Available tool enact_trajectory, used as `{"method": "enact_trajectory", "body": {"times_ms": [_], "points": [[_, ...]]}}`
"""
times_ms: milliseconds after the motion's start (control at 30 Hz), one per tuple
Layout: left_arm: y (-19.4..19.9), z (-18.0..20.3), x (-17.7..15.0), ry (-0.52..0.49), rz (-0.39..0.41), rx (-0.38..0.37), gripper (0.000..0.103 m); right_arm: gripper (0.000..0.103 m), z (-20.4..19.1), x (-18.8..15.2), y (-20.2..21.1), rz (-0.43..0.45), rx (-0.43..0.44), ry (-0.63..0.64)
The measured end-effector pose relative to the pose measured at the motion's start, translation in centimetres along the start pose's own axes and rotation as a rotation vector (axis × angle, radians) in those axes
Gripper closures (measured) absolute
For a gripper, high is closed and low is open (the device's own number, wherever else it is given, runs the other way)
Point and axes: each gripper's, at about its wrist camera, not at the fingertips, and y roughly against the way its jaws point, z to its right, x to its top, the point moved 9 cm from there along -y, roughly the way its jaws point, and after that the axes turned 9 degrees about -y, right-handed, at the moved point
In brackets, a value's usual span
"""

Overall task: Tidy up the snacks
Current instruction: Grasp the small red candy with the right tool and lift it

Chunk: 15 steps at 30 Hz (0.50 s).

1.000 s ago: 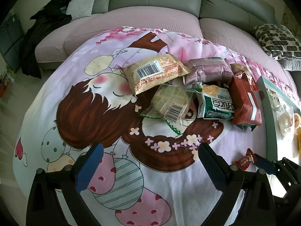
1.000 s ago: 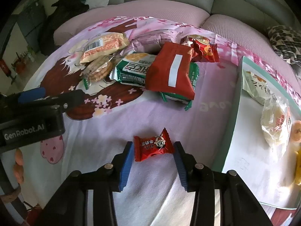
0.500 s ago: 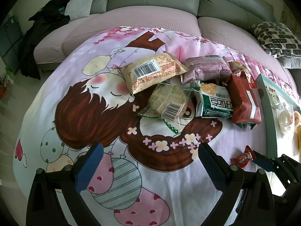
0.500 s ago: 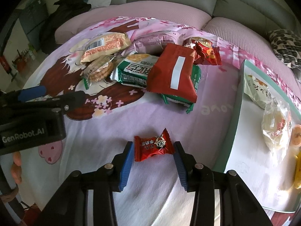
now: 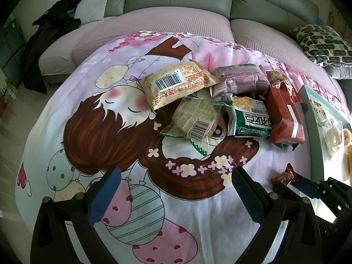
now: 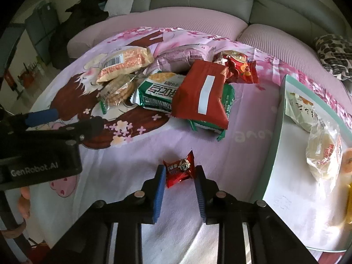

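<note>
- Left wrist view: left gripper (image 5: 176, 189) hangs wide open, nothing between its blue pads, over the cartoon-print cloth (image 5: 88, 110). Snack pile (image 5: 220, 105) lies at 12 o'clock. Small red candy (image 5: 285, 176) shows at 3 o'clock, edge-on against the right gripper (image 5: 301, 184).
- Right wrist view: right gripper's (image 6: 179, 176) jaws have just closed on the red candy (image 6: 179, 169), pads pinching both sides. Only here does the white tray (image 6: 275, 145) at 3 o'clock show fully, bagged snacks inside.
</note>
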Motion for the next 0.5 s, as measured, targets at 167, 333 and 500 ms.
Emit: {"method": "enact_trajectory", "body": {"times_ms": [167, 333, 500], "points": [[0.0, 0.0, 0.0, 0.003, 0.001, 0.001, 0.003, 0.079, 0.0, 0.1, 0.2, 0.010, 0.015, -0.014], [0.1, 0.0, 0.1, 0.008, 0.004, 0.004, 0.003, 0.079, 0.2, 0.5, 0.7, 0.026, 0.028, -0.031], [0.5, -0.4, 0.4, 0.032, 0.026, -0.001, 0.003, 0.079, 0.5, 1.3, 2.1, 0.070, 0.054, -0.055]]}}
